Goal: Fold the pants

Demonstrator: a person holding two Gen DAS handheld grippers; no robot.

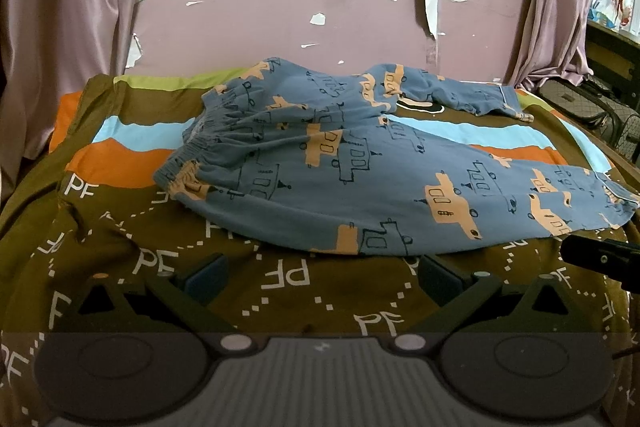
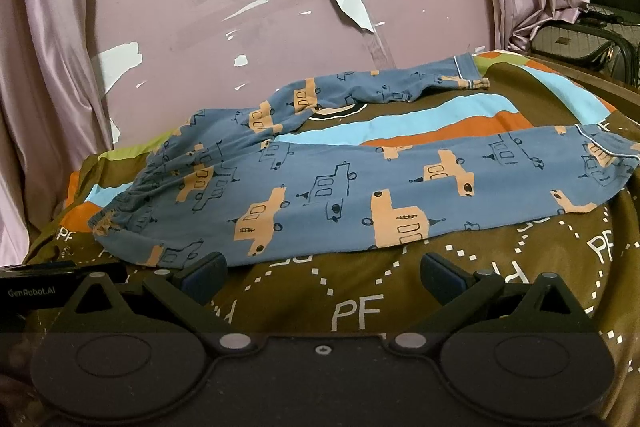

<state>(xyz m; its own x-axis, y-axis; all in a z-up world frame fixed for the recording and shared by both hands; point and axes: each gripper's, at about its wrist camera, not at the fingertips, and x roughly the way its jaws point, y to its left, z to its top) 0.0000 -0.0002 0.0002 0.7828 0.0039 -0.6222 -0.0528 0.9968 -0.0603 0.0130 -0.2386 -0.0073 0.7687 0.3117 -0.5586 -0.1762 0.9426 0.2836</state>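
Two legs splay apart on the blue printed pants (image 1: 344, 163), which lie flat on a brown patterned bedspread (image 1: 280, 279): the elastic waistband (image 1: 200, 143) bunches at the left, the near leg runs right to its cuff (image 2: 600, 159), and the far leg (image 2: 380, 87) angles away toward the wall, leaving a wedge of bedspread between the two. The cloth looks thin, light and limp, so it should drape and wrinkle rather than hold any shape, and it may drag on the bedspread instead of sliding cleanly. Sensible holds, in my judgement, are the gathered waistband, which gives a thicker ridge to pinch, and the piped cuff hem; pinching mid-leg would likely lift only one layer.

Neither tool touches the garment. The left gripper (image 1: 320, 273) has its fingers spread wide and empty just short of the near leg's edge; the right gripper (image 2: 320, 273) is likewise spread wide and empty. Behind the bed stand a pink wall (image 1: 280, 7) with peeling paint and pale curtains (image 1: 68, 7).
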